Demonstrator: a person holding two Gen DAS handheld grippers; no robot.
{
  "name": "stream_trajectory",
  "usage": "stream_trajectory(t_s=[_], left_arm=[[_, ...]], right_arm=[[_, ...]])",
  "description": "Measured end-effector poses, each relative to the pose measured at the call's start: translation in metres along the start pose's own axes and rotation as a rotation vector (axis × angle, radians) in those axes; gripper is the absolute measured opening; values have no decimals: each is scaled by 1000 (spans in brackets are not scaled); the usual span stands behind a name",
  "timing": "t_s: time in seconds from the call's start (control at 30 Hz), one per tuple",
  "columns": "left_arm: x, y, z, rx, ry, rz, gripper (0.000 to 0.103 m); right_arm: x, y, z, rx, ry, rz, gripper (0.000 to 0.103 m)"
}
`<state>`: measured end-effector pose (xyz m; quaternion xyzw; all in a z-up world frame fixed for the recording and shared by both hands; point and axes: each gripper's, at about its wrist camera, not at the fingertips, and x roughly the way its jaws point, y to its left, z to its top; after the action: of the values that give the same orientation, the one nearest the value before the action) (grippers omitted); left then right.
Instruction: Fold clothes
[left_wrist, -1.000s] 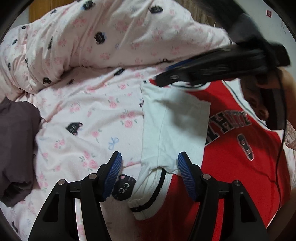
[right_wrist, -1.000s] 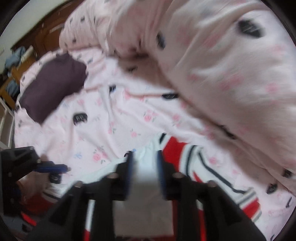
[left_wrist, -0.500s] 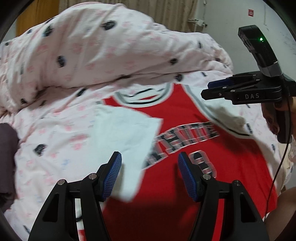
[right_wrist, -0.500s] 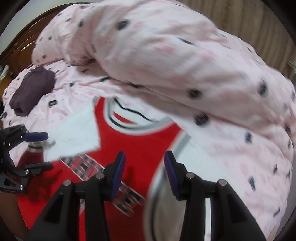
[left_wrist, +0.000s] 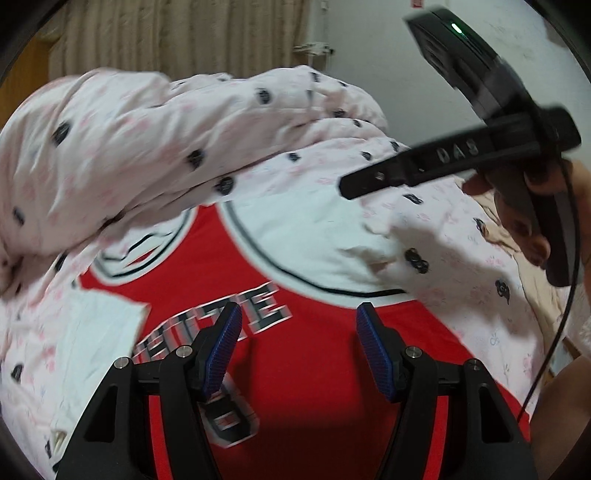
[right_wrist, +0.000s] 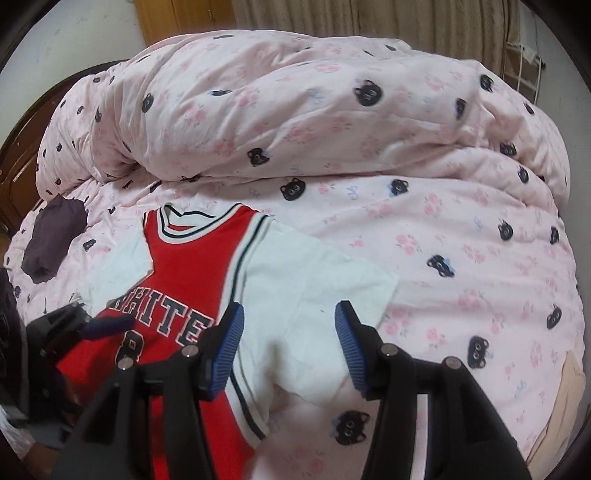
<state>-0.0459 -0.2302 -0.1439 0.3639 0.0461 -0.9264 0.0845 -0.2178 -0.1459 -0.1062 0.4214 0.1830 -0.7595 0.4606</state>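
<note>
The left tool (left_wrist: 297, 350) hangs over the red jersey (right_wrist: 184, 280) with its blue pads apart and nothing between them. The right tool (right_wrist: 288, 347) is spreading its jaws, empty too, above the jersey's white sleeve (right_wrist: 314, 288). The jersey lies flat on the bed (right_wrist: 461, 258), one sleeve folded across its chest. Beyond the jersey a pink quilt (right_wrist: 295, 103) is heaped; to its left sits a dark folded garment (right_wrist: 51, 240).
</note>
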Motion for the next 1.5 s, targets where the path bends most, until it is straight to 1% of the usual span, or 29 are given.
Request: stream_trajectory(t_s=[0.03,0.07,0.1,0.2,0.27,0.33,0.43,0.5,0.63,0.77,0.8,0.87,0.93,1.0,1.03,1.07,1.13,1.2,1.27,1.37,1.5], left_arm=[[4,-5,2,6,3,-6,59],[8,-10,5,7,7,-15,59],[12,-16,8,7,7,-21,59],[21,-30,17,9,-5,-29,59],[27,-39,21,22,-6,-11,59],[35,-49,26,70,5,21,59],[52,-66,28,202,47,95,59],[63,-74,27,269,83,116,59],[78,-80,29,307,114,100,59],[86,-81,31,310,122,87,57],[87,-81,31,303,120,86,56],[89,-80,31,293,120,86,42],[90,-79,32,283,119,89,35],[90,-78,31,276,117,85,33],[90,-78,31,274,117,83,28],[89,-77,31,272,115,82,21],[87,-77,30,267,109,78,14],[84,-74,30,254,103,71,12],[82,-71,30,236,96,61,8],[79,-67,29,220,90,48,7],[77,-70,25,243,95,51,8]], right_arm=[[-1,-3,-1,1,3,2,54],[-1,-5,-2,-2,8,8,60],[0,-9,-2,-5,18,7,62],[-1,-19,-5,-6,42,18,62],[-2,-27,-7,3,48,25,62],[-4,-34,-8,19,49,29,62],[-5,-44,-10,47,59,16,62],[-6,-49,-12,58,70,11,62],[-8,-57,-14,74,86,18,62],[-10,-59,-14,76,87,37,62],[-11,-59,-15,76,87,39,62],[-11,-60,-15,79,86,43,62],[-10,-62,-15,90,89,49,62],[-9,-64,-15,102,92,57,62],[-8,-65,-15,108,94,61,62],[-6,-66,-15,114,96,64,62],[-3,-68,-16,126,102,69,62],[2,-71,-17,144,114,75,62],[7,-74,-17,164,125,71,62],[14,-78,-17,194,140,66,62],[16,-78,-15,207,140,72,62]])
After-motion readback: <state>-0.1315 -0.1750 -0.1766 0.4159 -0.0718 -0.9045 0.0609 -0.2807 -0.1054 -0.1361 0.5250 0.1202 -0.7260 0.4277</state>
